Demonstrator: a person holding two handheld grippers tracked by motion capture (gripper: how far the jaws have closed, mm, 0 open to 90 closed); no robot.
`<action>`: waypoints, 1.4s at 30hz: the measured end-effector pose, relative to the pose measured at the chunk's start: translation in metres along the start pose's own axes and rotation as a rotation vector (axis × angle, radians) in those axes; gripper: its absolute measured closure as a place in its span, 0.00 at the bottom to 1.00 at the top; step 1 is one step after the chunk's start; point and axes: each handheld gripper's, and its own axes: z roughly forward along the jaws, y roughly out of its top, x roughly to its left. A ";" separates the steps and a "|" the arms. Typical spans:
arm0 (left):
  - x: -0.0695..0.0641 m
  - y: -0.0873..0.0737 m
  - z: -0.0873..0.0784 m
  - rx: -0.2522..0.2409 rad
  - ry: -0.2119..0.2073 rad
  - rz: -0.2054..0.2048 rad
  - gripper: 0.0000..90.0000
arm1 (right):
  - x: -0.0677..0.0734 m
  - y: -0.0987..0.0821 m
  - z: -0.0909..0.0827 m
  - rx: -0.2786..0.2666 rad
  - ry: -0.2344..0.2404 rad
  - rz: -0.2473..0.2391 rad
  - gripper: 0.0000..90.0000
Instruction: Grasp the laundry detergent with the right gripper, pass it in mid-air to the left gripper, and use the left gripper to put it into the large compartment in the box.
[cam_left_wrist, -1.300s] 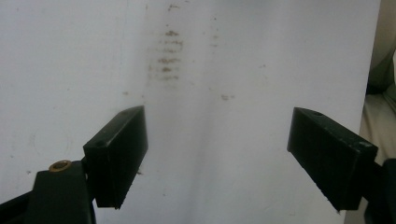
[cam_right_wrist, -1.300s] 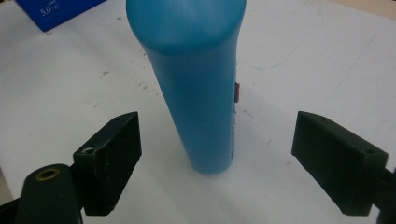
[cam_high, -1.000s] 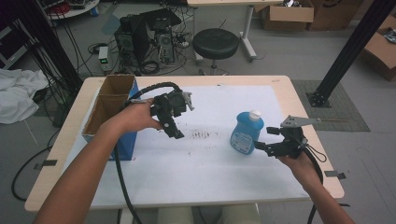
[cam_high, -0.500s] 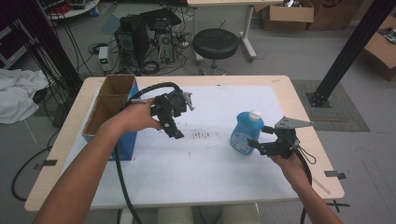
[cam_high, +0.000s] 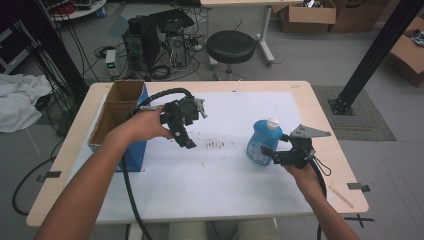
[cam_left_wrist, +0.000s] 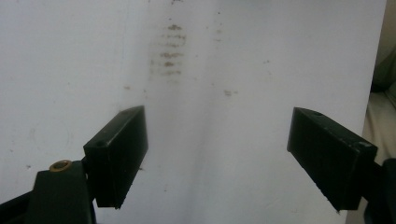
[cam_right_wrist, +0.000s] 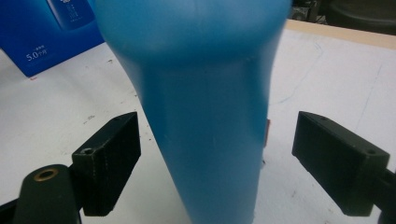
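Observation:
A blue bottle (cam_high: 262, 140) with a white cap stands upright on the white table sheet (cam_high: 225, 175), right of centre. My right gripper (cam_high: 267, 153) is at the bottle's right side, open, with the bottle (cam_right_wrist: 205, 116) standing between its two jaws and a gap on each side. My left gripper (cam_high: 186, 141) is held above the sheet left of centre, pointing down, open and empty (cam_left_wrist: 215, 154). Below it lies a patch of brown smudges (cam_left_wrist: 169, 49) on the sheet (cam_left_wrist: 70, 60).
An open cardboard box with blue sides (cam_high: 120, 122) stands at the table's left edge; its blue face (cam_right_wrist: 42, 32) appears behind the bottle. A stool (cam_high: 231, 46), computer gear and cables sit on the floor beyond the table. A black post (cam_high: 372, 55) rises at the right.
My right gripper has slid left toward the bottle until its jaws flank it. The left gripper has stayed in place.

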 end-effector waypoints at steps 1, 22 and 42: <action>0.000 0.000 0.000 -0.002 0.000 0.000 0.23 | 0.000 0.000 0.001 -0.003 0.002 0.000 0.17; 0.000 0.000 0.000 -0.002 -0.001 -0.001 0.23 | 0.003 -0.001 0.016 -0.060 -0.010 0.010 0.19; 0.001 -0.001 0.000 0.003 0.000 0.002 0.24 | 0.003 -0.001 0.017 -0.072 -0.006 0.017 0.28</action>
